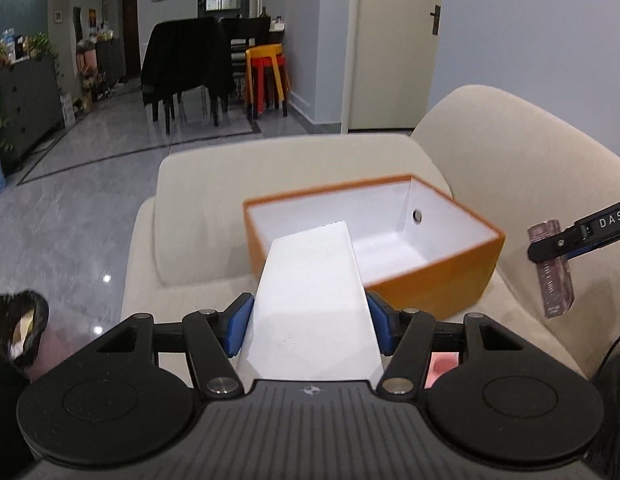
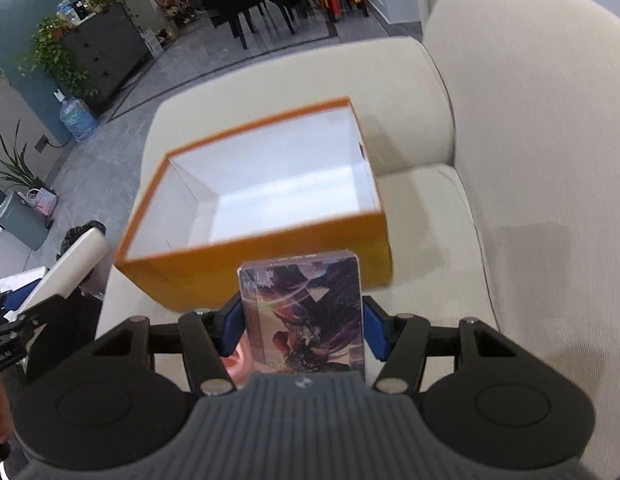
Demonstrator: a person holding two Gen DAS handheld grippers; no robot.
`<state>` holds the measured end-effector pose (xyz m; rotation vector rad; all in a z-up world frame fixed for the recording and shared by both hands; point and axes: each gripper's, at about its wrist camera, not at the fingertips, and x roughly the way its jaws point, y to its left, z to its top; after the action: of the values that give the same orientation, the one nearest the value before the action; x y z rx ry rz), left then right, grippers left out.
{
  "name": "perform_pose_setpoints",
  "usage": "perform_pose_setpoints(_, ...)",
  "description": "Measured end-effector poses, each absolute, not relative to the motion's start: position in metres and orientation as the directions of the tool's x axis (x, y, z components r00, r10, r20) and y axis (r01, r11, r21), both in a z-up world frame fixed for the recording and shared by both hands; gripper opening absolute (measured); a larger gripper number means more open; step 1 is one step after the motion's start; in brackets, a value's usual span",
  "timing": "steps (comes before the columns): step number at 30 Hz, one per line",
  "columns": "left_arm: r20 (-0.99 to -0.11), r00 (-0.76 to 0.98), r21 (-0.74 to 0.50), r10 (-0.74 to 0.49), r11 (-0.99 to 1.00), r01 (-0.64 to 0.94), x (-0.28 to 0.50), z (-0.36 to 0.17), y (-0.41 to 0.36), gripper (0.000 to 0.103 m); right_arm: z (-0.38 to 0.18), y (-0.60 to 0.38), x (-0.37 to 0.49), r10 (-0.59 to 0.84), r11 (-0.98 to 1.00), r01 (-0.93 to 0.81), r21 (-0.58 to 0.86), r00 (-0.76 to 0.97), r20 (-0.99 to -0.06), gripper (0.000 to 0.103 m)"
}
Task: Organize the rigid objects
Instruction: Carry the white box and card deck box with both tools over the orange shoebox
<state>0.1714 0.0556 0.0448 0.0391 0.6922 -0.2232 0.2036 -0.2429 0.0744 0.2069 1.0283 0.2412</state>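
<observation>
right hand-held gripper (image 1: 549, 250) | "das" lettering | clamps printed box (image 2: 304, 316)

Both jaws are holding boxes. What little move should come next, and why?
Probably carry the white box forward over the orange box and lower it in. The orange box sits open and empty on the sofa, straight ahead of the left gripper.

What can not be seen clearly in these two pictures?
- White box, left wrist view: near end hidden under the camera housing.
- Printed box, right wrist view: small print blurred, unreadable.
- Orange box: the sofa under it is hidden in both views.
</observation>
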Motion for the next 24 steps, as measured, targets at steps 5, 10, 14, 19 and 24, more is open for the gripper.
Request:
perform_pose_setpoints(5, -0.621, 0.760, -0.037, -0.193, 0.975, 0.218, 0.203, 0.050, 0.038, 0.069, 0.089, -0.233, 0.228, 0.317, 0.946, -0.111, 0.304, 0.496, -0.808, 0.059)
perform_pose_setpoints(10, -0.630, 0.752, -0.027, -0.193, 0.973, 0.227, 0.231, 0.049, 0.024, 0.069, 0.106, -0.224, 0.256, 0.327, 0.942, -0.114, 0.314, 0.507, -0.797, 0.059)
perform_pose_setpoints(14, -0.648, 0.737, -0.032, -0.193, 0.973, 0.227, 0.247, 0.039, 0.019, 0.069, 0.114, -0.214, 0.279, 0.318, 0.946, -0.124, 0.299, 0.517, -0.795, 0.059)
perform_pose_setpoints(19, -0.666, 0.723, -0.032, -0.182, 0.976, 0.216, 0.257, 0.025, 0.015, 0.069, 0.114, -0.203, 0.304, 0.303, 0.952, -0.126, 0.279, 0.516, -0.801, 0.059)
perform_pose_setpoints(24, -0.685, 0.711, -0.033, -0.160, 0.981, 0.189, 0.274, 0.009, 0.010, 0.069, 0.103, -0.196, 0.322, 0.297, 0.954, -0.117, 0.276, 0.497, -0.815, 0.059)
